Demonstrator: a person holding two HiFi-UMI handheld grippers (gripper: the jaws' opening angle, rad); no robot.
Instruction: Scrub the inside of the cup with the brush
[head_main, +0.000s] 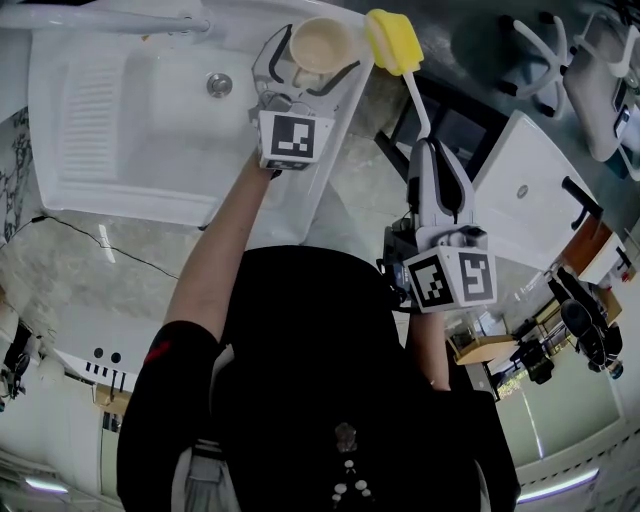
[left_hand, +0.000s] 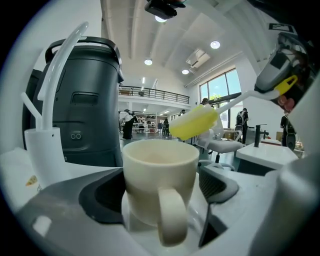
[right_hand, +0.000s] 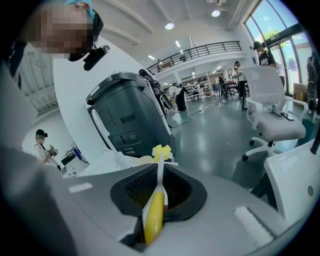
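A cream cup (head_main: 322, 45) stands upright on the white ledge at the sink's far right corner. Its handle points back at my left gripper (head_main: 318, 58), which is open, one jaw on each side of the cup. In the left gripper view the cup (left_hand: 160, 170) fills the space between the jaws, and a gap shows at the right pad. My right gripper (head_main: 430, 152) is shut on the white handle of the brush (head_main: 418, 105). The brush's yellow sponge head (head_main: 393, 42) hangs just right of the cup's rim. The same head (left_hand: 194, 122) shows above and behind the cup.
The white sink (head_main: 120, 130), with its drain (head_main: 219, 85), lies left of the cup, and a faucet pipe (head_main: 110, 20) runs along its far edge. Office chairs (head_main: 545, 55) and a white table (head_main: 530, 190) stand to the right. A large grey machine (left_hand: 85, 100) stands behind the sink.
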